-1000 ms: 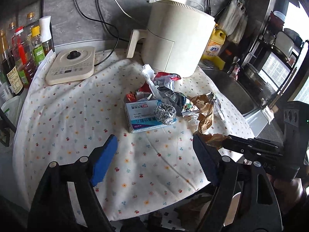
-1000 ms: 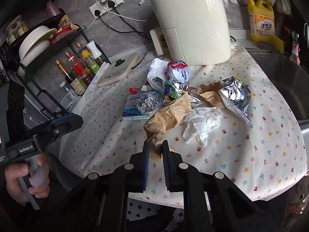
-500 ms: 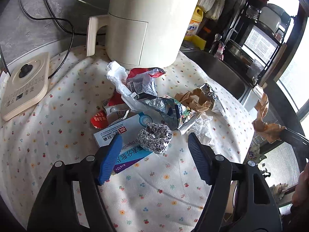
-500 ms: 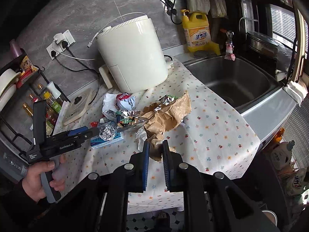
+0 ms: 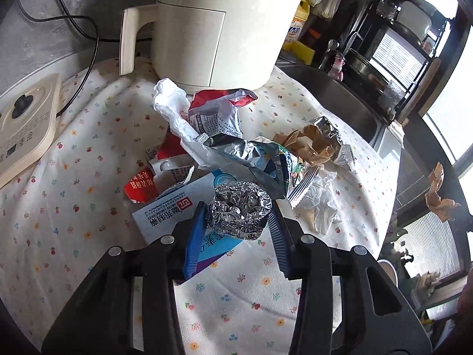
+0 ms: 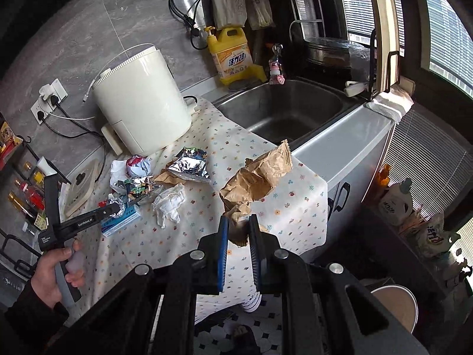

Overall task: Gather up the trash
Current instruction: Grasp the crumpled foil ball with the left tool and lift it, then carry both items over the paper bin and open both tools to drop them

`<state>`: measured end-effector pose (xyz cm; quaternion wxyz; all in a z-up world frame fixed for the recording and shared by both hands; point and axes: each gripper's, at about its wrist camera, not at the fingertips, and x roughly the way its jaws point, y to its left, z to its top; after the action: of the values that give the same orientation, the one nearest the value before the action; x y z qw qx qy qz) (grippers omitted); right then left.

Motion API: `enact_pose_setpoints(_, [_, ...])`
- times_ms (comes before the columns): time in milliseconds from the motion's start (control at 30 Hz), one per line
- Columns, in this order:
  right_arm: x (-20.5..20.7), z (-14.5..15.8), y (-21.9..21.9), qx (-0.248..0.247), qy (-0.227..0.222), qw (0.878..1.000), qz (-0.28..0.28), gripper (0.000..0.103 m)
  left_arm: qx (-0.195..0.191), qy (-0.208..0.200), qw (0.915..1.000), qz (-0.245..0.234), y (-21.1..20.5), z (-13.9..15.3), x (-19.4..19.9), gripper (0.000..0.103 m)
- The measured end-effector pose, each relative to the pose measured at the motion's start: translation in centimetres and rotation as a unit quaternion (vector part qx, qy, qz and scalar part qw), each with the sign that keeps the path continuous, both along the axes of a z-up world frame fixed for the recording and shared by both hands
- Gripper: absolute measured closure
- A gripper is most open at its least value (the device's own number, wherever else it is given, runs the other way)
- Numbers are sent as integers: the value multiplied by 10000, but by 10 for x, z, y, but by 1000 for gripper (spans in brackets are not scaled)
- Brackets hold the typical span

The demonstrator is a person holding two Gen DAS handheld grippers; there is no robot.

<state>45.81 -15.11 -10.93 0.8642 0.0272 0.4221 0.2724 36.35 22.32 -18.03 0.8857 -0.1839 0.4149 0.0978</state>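
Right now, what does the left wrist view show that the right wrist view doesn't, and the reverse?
Left wrist only: the left gripper closing around the foil ball, seen close up.

Right wrist only: the right gripper shut on the brown paper bag, the person's hand, a bin on the floor.

Both: the white appliance, the medicine box, the sink.

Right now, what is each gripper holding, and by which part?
Right gripper: crumpled brown paper bag, pinched at its lower end. Left gripper: closing around the foil ball; a firm hold cannot be told yet.
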Motion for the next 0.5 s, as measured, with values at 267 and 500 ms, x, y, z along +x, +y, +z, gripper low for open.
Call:
enact_pose_setpoints(267, [12,-2,-59,76,8,9999,107,88,212,-331,9983,441,-47,30,-14,61])
enact_pose_setpoints(500, [15,-25,-144,-58,250,9996,-154,88,240,-238,9993,165,-143,31,-9,61])
